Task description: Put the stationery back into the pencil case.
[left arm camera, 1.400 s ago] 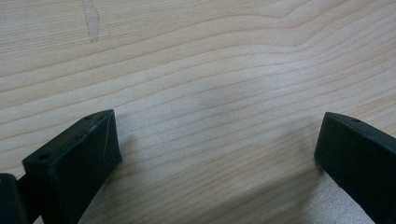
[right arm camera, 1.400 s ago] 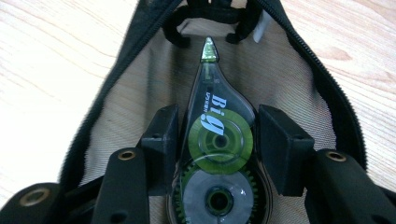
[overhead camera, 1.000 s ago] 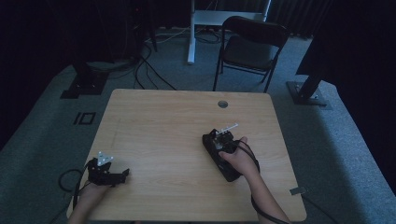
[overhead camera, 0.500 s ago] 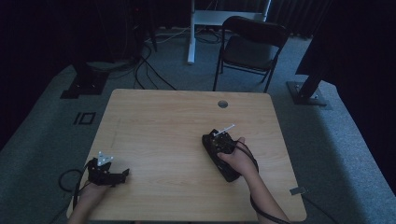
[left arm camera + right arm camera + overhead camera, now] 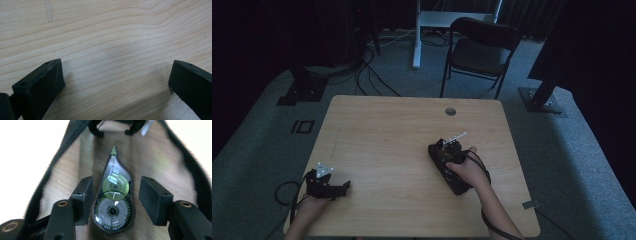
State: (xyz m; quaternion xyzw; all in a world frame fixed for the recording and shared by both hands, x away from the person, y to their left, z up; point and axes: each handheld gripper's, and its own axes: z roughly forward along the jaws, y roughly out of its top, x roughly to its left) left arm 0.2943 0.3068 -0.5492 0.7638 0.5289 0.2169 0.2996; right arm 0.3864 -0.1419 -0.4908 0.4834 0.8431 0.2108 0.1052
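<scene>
A clear correction-tape dispenser point(image 5: 113, 195) with green and white gears lies inside an open black pouch point(image 5: 155, 157) with a beige lining. My right gripper point(image 5: 116, 182) is open and reaches into the pouch. Its jaws stand on either side of the dispenser, the left one touching or nearly touching it and the right one a little apart. In the high view the right gripper point(image 5: 449, 147) and hand are over the pouch point(image 5: 437, 155), right of the table's centre. My left gripper point(image 5: 343, 187) rests at the front left corner, and its jaws point(image 5: 116, 67) are wide open over bare wood.
The light wooden table point(image 5: 402, 130) has a round cable hole point(image 5: 450, 111) near its far edge. A black folding chair point(image 5: 479, 50) stands behind the table, with dark stands and floor cables around it. Cables trail from both grippers off the front edge.
The right gripper shifts only slightly over the pouch. The left gripper stays still.
</scene>
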